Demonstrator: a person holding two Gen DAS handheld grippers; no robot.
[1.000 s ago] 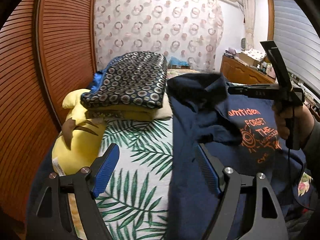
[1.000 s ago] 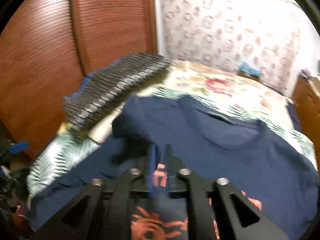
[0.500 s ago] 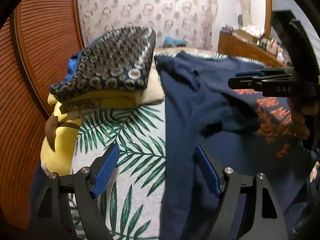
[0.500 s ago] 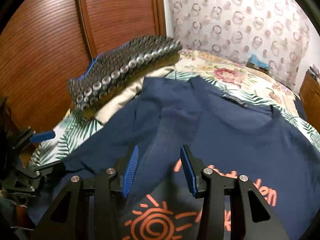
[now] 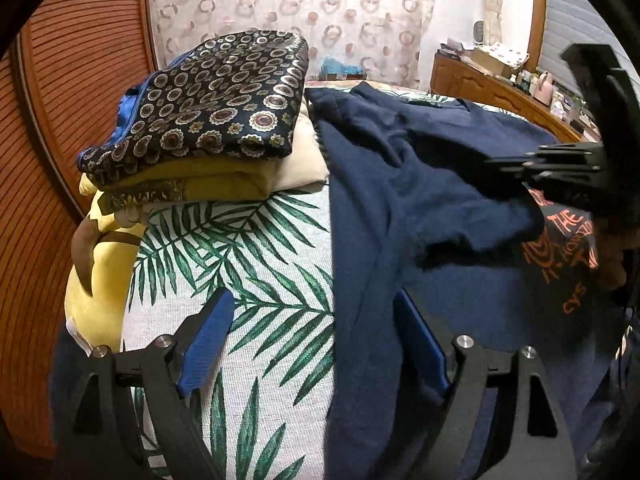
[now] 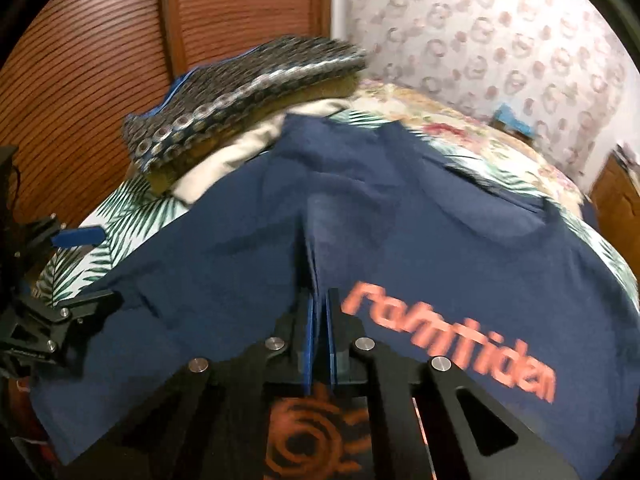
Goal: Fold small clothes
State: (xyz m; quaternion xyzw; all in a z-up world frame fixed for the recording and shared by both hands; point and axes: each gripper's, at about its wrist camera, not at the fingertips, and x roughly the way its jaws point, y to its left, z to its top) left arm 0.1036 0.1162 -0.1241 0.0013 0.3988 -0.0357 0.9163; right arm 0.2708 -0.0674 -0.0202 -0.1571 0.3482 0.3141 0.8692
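Dark blue T-shirt (image 6: 460, 240) flat on leafy bedspread (image 5: 248, 280), right gripper (image 6: 319, 316) pinched tight on its sleeve fold, left gripper (image 5: 316, 344) spreading wider over shirt's edge, folded pile (image 5: 208, 120) beside shirt.

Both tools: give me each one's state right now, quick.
Left tool: jaws opening, pads straddle the navy T-shirt's edge without pressing it.
Right tool: closed, pinching a fold of the navy T-shirt.

1. The right gripper (image 6: 319, 312) has its jaws pinched shut on a raised fold of the navy T-shirt (image 6: 400, 220).
2. The shirt lies spread on the bed (image 6: 460, 120), its orange print blurred.
3. A stack of folded clothes (image 6: 240, 92) sits behind it.
4. The left gripper (image 6: 76, 272) is at the shirt's left edge.
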